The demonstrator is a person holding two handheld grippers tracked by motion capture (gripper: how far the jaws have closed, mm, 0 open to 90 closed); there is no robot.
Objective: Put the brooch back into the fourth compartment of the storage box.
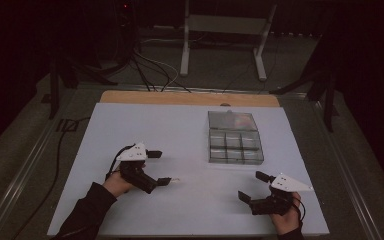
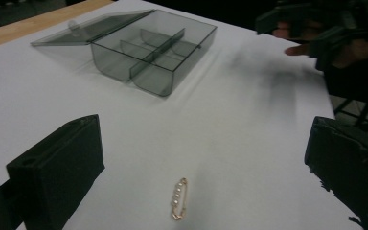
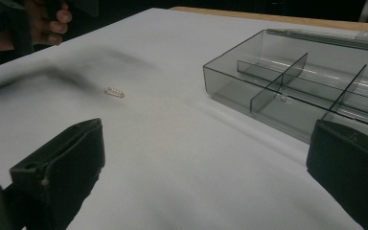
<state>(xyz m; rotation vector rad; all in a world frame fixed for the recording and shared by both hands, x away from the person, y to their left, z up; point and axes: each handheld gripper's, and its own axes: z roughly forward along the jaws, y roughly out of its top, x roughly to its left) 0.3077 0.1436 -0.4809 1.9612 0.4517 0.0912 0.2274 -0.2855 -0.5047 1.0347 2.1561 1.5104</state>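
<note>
Dim room, dark walls. Grey floor [image 1: 290, 60] beyond white worktop [image 1: 180, 125], crossed by black cables [image 1: 150, 67]; pale metal stand [image 1: 225, 30] behind.

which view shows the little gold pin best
The left gripper view: the gold pin lies close between that gripper's open jaws, its pale beads visible. The right gripper view shows it small and farther off; the high view shows a faint speck.
</note>
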